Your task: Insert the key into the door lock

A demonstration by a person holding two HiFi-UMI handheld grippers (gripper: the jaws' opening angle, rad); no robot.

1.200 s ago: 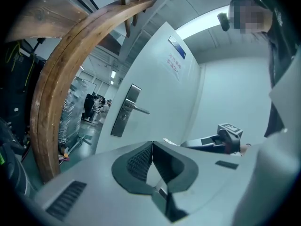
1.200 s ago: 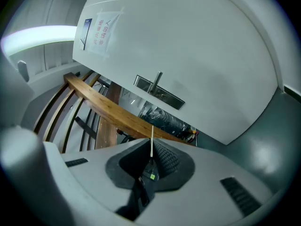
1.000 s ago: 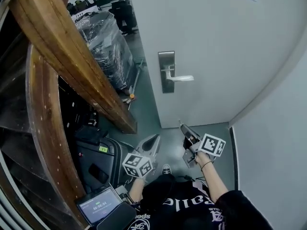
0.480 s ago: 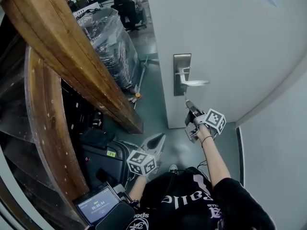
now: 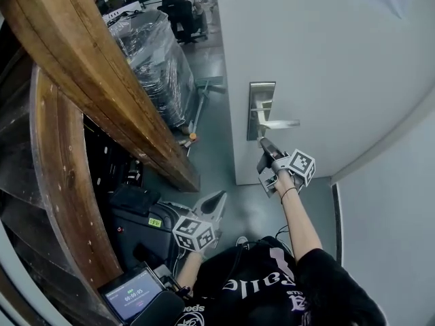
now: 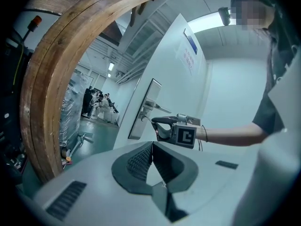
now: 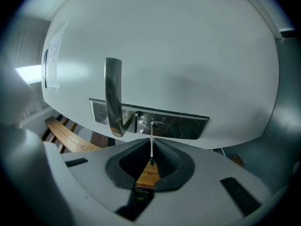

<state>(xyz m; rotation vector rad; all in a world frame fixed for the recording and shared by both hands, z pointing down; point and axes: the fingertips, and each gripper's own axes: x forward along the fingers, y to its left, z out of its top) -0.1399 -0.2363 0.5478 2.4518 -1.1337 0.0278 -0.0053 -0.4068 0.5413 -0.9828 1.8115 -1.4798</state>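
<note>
At the door's (image 5: 326, 60) lock plate (image 7: 186, 126), just under the lever handle (image 7: 114, 95), the right gripper (image 5: 264, 143) is pinching the key (image 7: 151, 145) between its jaws, its tip reaching the keyhole (image 7: 155, 125). Low by the person's waist, the left gripper (image 5: 216, 202) is hanging with its jaws pressed together, empty.

Light: we see cool, even brightness from a ceiling lamp (image 6: 225, 15)
Edges: our gripper views bend, with dark corners
Shadows: soft
</note>
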